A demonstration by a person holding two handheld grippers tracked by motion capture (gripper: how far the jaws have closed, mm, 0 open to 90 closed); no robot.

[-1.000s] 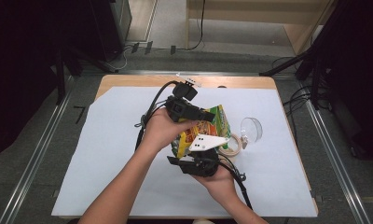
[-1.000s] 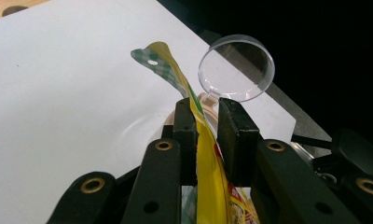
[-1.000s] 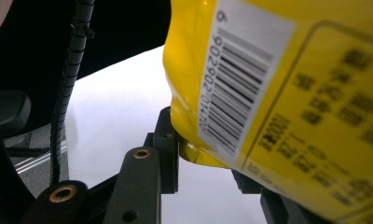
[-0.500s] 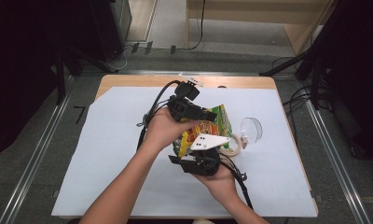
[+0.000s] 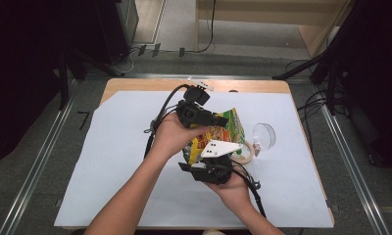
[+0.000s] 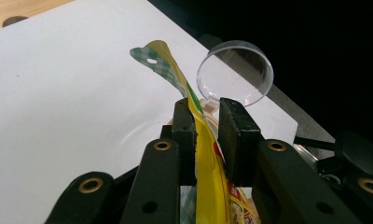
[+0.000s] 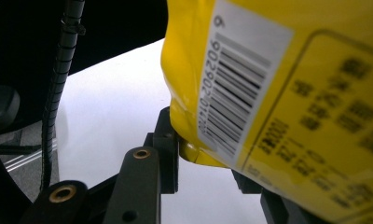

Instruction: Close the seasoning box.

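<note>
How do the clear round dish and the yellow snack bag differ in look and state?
The clear round dish is transparent and seems empty; the yellow snack bag is opaque, printed and bears a barcode. The dish sits free on the white sheet; the bag is held above it by the left gripper and right gripper. Both lie near the table's right side.
</note>
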